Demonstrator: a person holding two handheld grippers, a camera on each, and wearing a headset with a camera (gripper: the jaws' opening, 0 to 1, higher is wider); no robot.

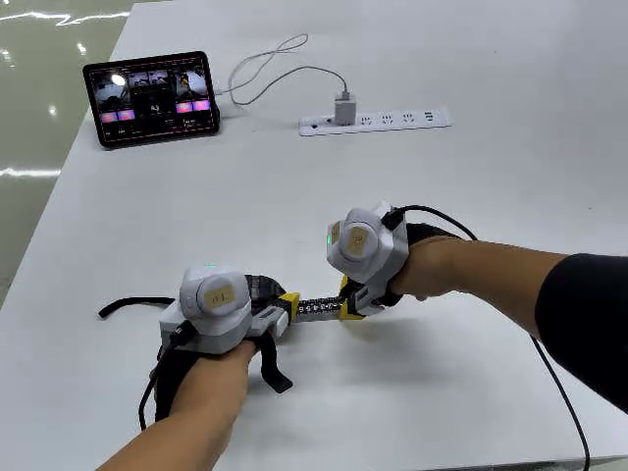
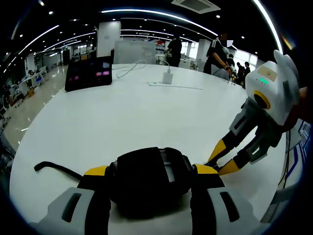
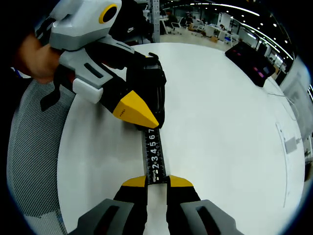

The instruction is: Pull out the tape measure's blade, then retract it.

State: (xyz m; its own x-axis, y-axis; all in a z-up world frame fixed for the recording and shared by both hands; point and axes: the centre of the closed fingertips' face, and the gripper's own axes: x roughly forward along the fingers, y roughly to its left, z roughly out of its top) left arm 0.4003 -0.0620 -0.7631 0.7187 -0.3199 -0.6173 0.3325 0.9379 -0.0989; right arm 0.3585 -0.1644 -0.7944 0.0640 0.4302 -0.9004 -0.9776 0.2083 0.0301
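Left gripper [image 2: 151,171] is clamping the tape measure [image 2: 146,188]; right gripper [image 3: 157,182] is pinching the end of the blade [image 3: 153,152] (a short length exposed).

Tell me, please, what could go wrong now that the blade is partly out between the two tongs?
The right tongs pinch only the very end of the blade; a slip would probably let it snap back into the case. The left tongs clamp the rounded case from its sides, so a harder pull might twist or drag it loose.
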